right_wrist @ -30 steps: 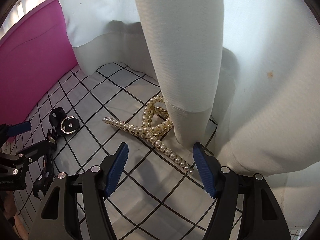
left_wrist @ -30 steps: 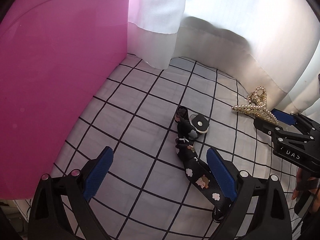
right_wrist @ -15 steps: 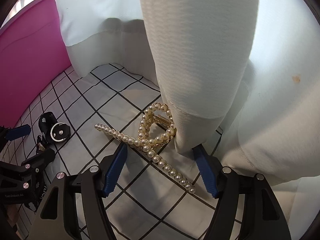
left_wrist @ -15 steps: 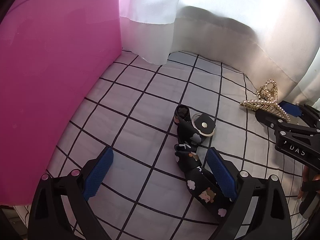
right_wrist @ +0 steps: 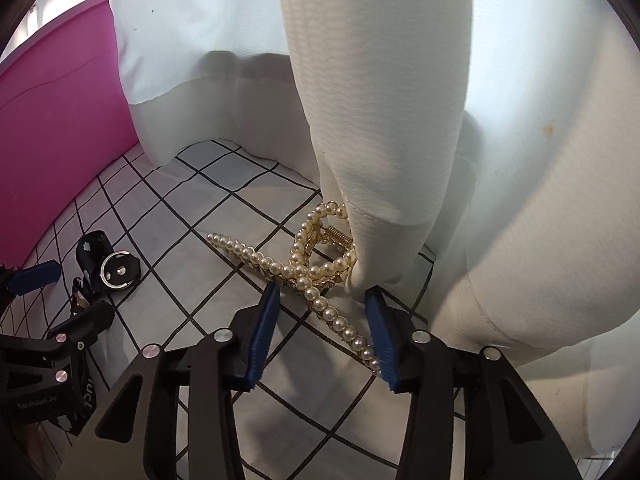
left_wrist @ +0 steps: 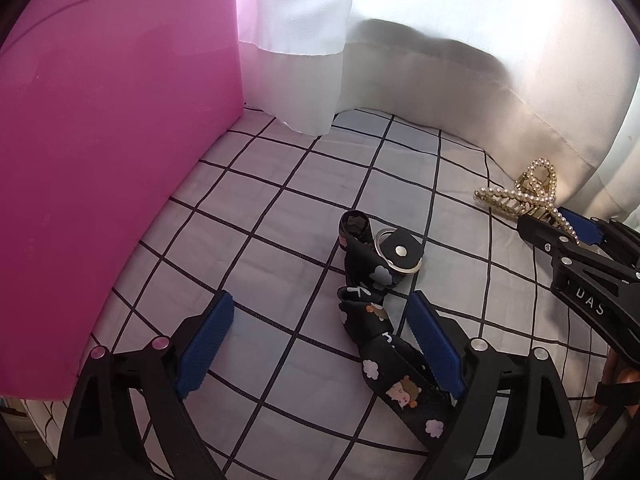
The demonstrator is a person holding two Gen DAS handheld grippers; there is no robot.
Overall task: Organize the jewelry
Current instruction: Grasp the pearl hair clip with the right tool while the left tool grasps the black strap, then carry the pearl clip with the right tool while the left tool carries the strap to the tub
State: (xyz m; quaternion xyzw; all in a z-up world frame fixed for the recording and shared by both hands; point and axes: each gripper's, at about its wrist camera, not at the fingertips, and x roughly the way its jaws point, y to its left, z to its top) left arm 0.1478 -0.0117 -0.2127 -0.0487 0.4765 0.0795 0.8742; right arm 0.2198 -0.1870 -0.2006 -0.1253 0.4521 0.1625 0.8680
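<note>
Progress entry, left to right.

Pink panel (left_wrist: 100, 160) is standing at 9 o'clock in the left wrist view, bordering the checked cloth (left_wrist: 280, 208). No tray, box or dish is showing in either view, so where the pieces are meant to go cannot be told.

Left hand-held gripper (left_wrist: 320, 344) is hanging wide open over the cloth, holding nothing. The strap (left_wrist: 384, 344), black with cartoon print, is lying loose and kinked; its near end is running under the right-side pad (left_wrist: 436, 352), and its ring (left_wrist: 394, 254) with the snap tab is sitting at about 12 o'clock from the pads. Whether that pad is touching the strap cannot be told.

Right hand-held gripper (right_wrist: 320, 332) is partly open, its pads straddling the near prong of the pearl clip (right_wrist: 304, 268). Jaws are not yet pressing on it, as far as the gap shows. The clip is lying on the cloth at 12 o'clock from this gripper, its spring end tucked against the hem of the white curtain (right_wrist: 380, 120).

Judgement: task is sitting at an early stage. Both pieces are resting on the cloth, neither lifted nor sorted. The clip pick-up seems to be the step in hand; the strap is waiting. Snagging the curtain hem is looking like the main risk.
</note>
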